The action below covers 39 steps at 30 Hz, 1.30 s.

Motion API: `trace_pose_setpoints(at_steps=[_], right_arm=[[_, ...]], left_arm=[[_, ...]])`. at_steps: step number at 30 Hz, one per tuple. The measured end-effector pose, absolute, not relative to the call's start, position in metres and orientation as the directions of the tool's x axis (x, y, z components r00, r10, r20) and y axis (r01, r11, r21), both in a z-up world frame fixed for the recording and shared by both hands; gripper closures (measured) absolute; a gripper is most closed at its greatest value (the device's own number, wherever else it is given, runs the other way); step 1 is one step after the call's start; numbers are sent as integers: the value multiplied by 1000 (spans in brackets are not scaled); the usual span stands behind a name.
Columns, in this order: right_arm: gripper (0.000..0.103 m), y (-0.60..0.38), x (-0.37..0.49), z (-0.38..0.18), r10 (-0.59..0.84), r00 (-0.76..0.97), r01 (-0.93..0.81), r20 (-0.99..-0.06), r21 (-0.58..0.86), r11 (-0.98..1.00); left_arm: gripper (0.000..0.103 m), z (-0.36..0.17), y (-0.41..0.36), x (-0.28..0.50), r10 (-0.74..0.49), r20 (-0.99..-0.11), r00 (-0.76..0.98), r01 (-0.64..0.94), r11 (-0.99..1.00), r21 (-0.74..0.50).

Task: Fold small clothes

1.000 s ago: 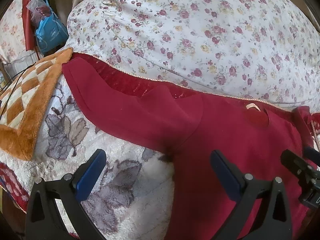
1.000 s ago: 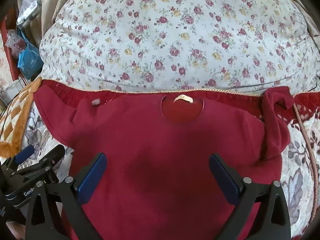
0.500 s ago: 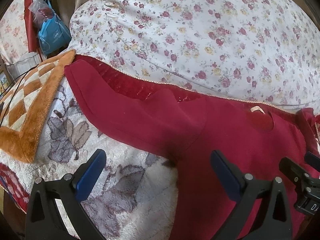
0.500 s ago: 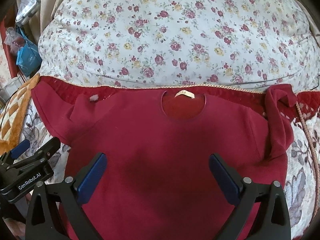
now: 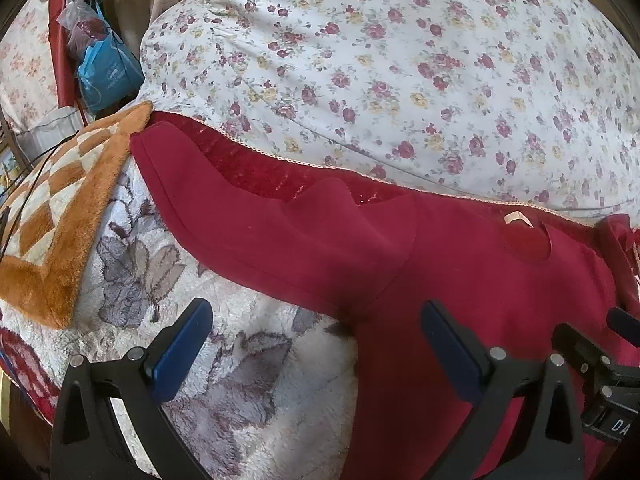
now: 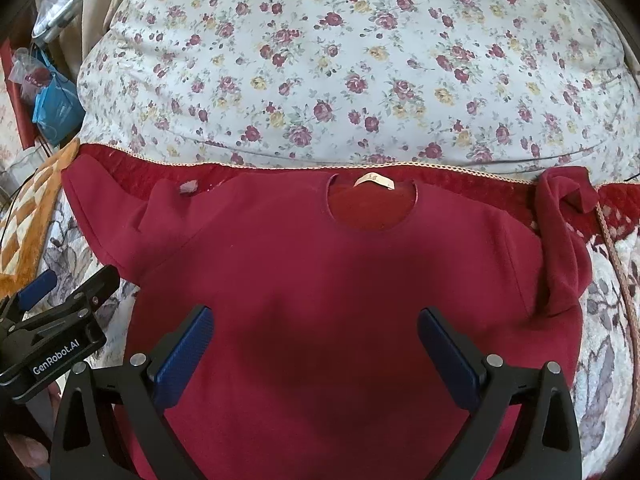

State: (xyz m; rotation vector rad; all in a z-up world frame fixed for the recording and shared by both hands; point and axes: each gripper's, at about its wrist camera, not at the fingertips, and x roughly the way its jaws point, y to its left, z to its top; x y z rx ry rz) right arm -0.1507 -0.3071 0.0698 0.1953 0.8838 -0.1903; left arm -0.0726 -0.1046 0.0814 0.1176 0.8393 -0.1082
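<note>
A dark red long-sleeved top [image 6: 340, 280] lies front up on the bed, its neck hole and label [image 6: 374, 180] toward the floral pillow. Its left sleeve [image 5: 256, 224] stretches out flat to the left. Its right sleeve [image 6: 564, 240] is crumpled and bent over at the right. My right gripper [image 6: 314, 344] is open and empty above the chest of the top. My left gripper [image 5: 316, 340] is open and empty over the left armpit and the blanket beside it. Each gripper shows at the edge of the other's view.
A big floral pillow [image 6: 352, 64] lies behind the top. A fluffy white blanket with grey leaves [image 5: 240, 392] covers the bed. An orange checked mat [image 5: 60, 216] lies at the left. A blue bag [image 5: 108, 76] and clutter sit at the far left.
Both grippers have pulled back and risen slightly, so the top sits a little lower in both views. The top has not moved. Both grippers stay open.
</note>
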Motion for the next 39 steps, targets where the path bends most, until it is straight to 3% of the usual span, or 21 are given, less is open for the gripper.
trace_pose_setpoints(at_steps=[39], right_arm=[[0,-328,-152,59,-136,581,333,-803,82,939]], left_arm=[[0,77,-119,-73,-88,-743,663,204,977,66]])
